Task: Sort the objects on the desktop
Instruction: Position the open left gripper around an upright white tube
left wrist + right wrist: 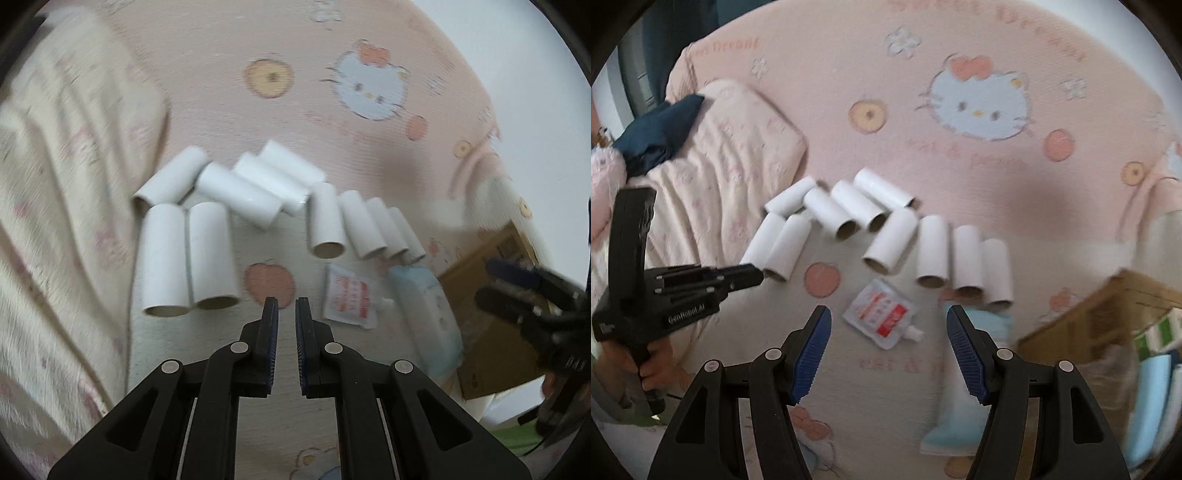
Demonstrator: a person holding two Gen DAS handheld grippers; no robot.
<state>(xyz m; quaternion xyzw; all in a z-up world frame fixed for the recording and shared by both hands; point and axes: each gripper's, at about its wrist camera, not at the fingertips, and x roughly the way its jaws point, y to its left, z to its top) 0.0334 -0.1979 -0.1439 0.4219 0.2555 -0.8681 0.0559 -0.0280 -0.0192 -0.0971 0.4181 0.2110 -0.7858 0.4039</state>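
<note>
Right wrist view: cardboard tubes (890,242), a sachet (881,317) at six o'clock of them and a blurred, probably tissue, pack (955,417) are lying unsorted; the cardboard box (1082,325) is waiting at three o'clock. The right gripper (888,354) is being held spread and empty, the left gripper (286,314) nearly pressed together, empty.

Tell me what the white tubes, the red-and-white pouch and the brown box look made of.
White tubes: likely cardboard, matte white outside, brown inner walls at the open ends. Pouch: probably flexible plastic film, glossy, with a white spout. Box: apparently plain brown corrugated cardboard, matte.
</note>
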